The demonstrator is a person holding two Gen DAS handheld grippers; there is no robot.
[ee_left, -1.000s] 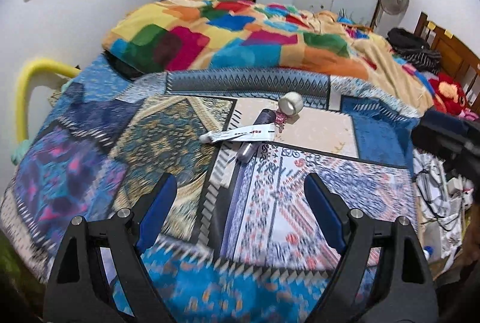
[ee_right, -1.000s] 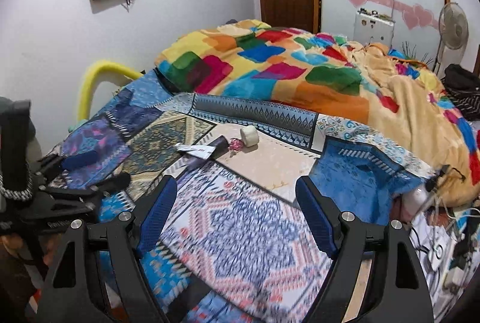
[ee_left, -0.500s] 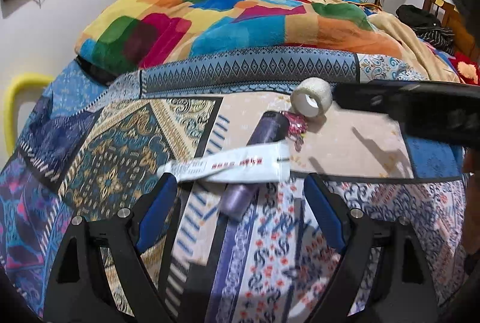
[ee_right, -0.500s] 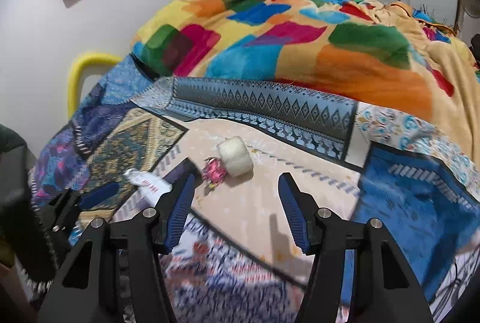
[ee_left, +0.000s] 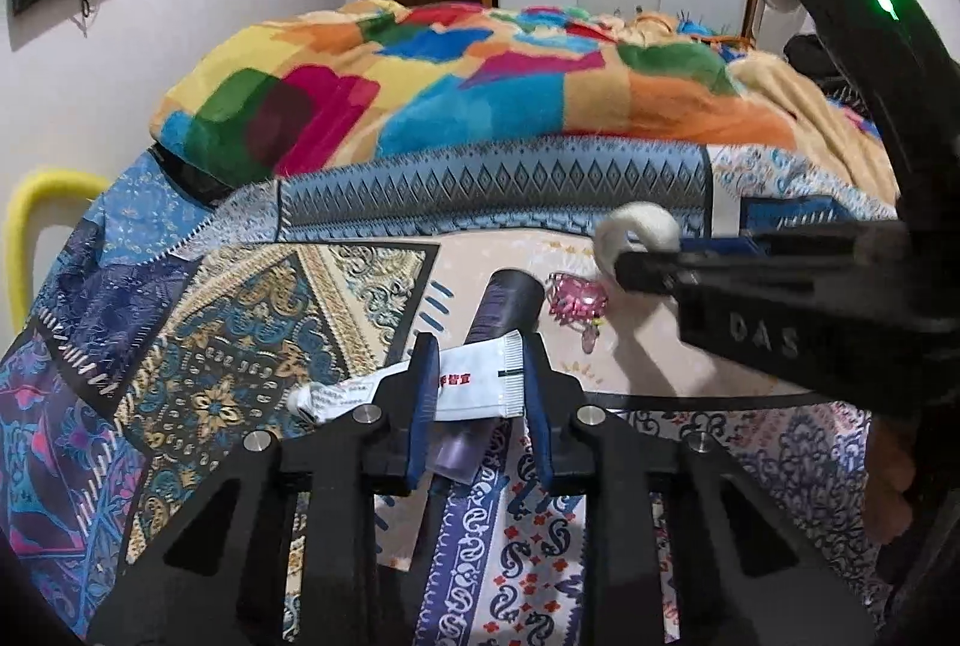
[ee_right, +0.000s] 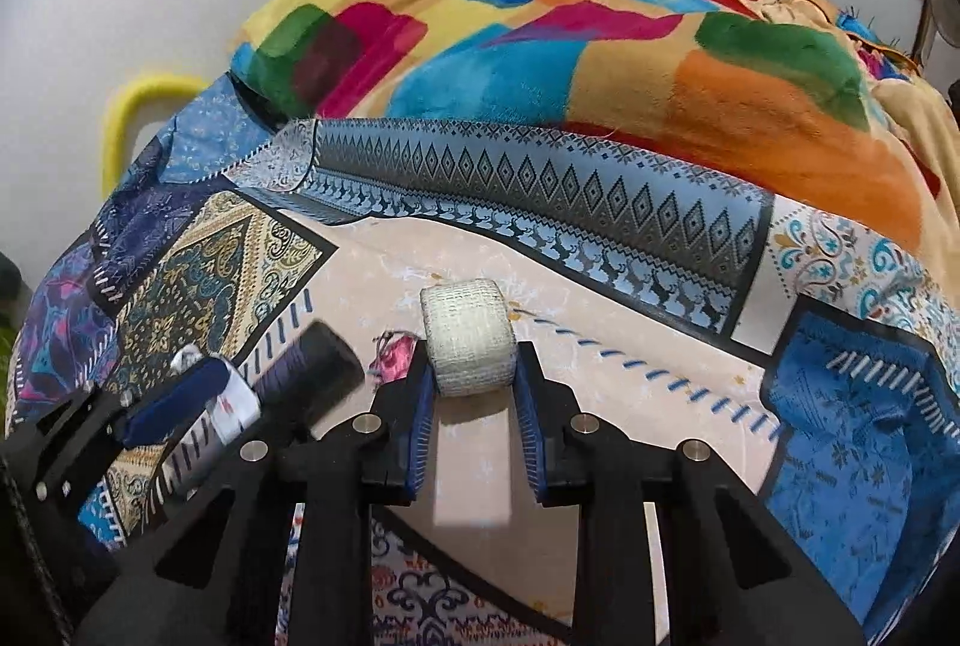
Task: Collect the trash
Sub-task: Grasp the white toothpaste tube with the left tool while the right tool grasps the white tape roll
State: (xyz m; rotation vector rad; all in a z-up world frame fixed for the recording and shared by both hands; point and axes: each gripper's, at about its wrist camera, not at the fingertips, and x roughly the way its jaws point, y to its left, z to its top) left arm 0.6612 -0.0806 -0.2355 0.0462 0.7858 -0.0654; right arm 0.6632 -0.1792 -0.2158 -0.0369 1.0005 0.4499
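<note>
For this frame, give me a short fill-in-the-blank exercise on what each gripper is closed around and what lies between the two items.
1. The left gripper straddles the white ____, which lies across a dark bottle.
2. The right gripper pinches the roll of ____.
3. The small wrapper between bottle and roll is ____ in colour.

Missing words: tube; tape; pink

White tube [ee_left: 474,386] with red lettering; dark purple bottle [ee_left: 503,307]; off-white tape roll [ee_right: 468,340]; pink wrapper [ee_left: 575,301], possibly foil; patchwork-patterned bedspread [ee_right: 600,220]; multicoloured blanket [ee_right: 540,15].
</note>
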